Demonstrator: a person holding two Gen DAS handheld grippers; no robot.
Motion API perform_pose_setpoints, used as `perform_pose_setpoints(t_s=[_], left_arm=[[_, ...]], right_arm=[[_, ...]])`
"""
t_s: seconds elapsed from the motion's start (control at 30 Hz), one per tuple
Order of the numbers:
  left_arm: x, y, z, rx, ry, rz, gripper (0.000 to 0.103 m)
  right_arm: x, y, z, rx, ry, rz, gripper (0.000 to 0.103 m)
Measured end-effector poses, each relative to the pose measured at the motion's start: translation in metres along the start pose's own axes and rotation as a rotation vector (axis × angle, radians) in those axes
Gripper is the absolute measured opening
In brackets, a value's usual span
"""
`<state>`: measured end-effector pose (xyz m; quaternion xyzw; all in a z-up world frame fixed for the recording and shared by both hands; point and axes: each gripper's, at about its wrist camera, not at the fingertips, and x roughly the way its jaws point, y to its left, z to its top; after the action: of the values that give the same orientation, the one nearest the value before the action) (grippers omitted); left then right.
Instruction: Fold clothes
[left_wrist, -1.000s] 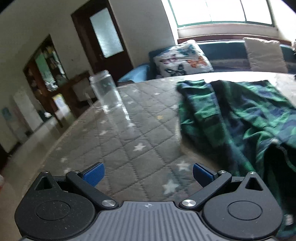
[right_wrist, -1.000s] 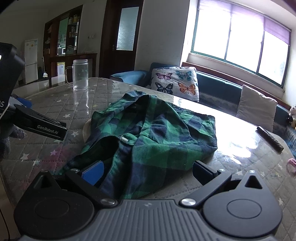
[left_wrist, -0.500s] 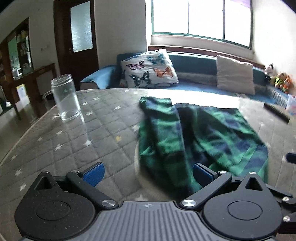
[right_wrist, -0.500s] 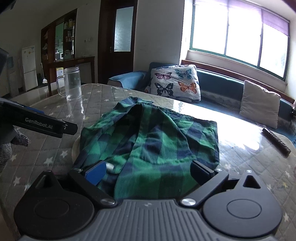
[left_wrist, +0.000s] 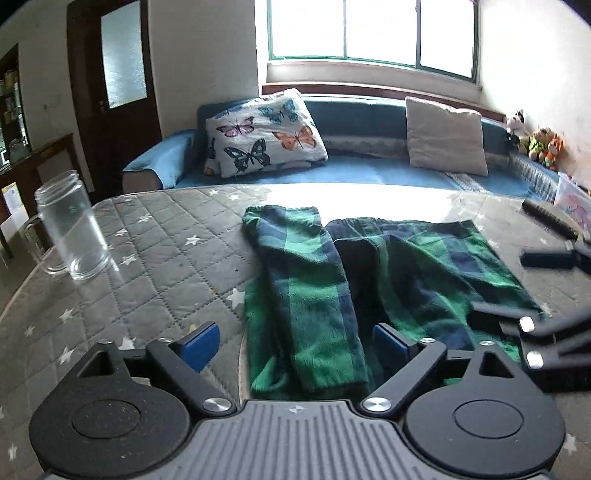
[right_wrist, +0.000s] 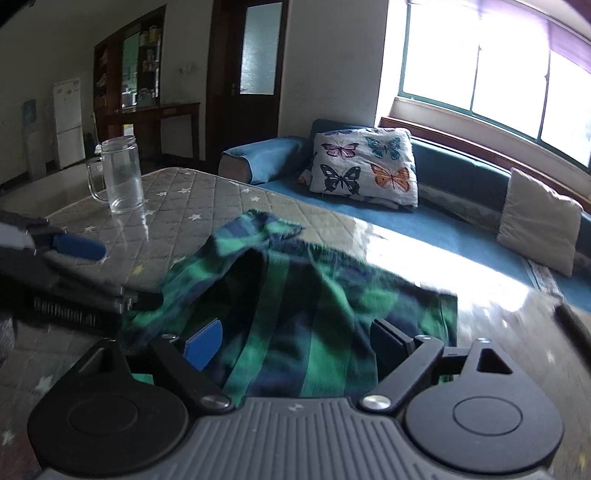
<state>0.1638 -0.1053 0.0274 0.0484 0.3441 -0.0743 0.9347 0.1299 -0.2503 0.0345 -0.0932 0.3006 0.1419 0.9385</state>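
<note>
Garment (left_wrist: 303, 295) near table's (left_wrist: 166, 236) front edge

left gripper (left_wrist: 297, 341): jaws spread wide, low and level, pointing forward | right gripper (right_wrist: 295, 341): jaws spread wide, low, just beside the left, blurred

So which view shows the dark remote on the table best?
The left wrist view: the remote lies sharp at the table's far right edge. The right wrist view catches only a dark, motion-blurred sliver of it at the right.
</note>
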Motion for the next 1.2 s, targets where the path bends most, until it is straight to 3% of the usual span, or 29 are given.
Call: perform_pose_setpoints(t_s=[0.17,0.43,0.47,0.6,0.67,0.8,1.07,1.2], left_arm=[[0.022,0.002,0.004,0.019,0.028,-0.008,0.081],[0.035,0.011,0.004,-0.005,0.053,-0.049,0.077],[0.036,0.013,0.004,-0.010,0.055,-0.055,0.076],[0.040,0.017,0.004,-0.029,0.064,-0.079,0.068],[0.041,0.020,0.004,-0.041,0.066,-0.095,0.066],[0.035,0.023,0.005,-0.082,0.048,-0.165,0.061],[0.017,0.021,0.008,-0.137,0.011,-0.317,0.061],[0.010,0.013,0.009,-0.121,-0.002,-0.326,0.062]], right_arm=[[0.044,0.002,0.028,-0.081,0.005,0.035,0.087],[0.101,0.007,0.046,-0.158,0.056,0.087,0.080],[0.107,0.008,0.046,-0.167,0.065,0.084,0.077],[0.121,0.004,0.046,-0.151,0.102,0.075,0.046],[0.123,-0.003,0.044,-0.119,0.111,0.080,0.030],[0.114,-0.015,0.041,-0.071,0.101,0.037,0.011],[0.077,-0.043,0.034,-0.004,0.044,-0.041,0.003],[0.056,-0.056,0.030,0.021,0.026,-0.084,0.003]])
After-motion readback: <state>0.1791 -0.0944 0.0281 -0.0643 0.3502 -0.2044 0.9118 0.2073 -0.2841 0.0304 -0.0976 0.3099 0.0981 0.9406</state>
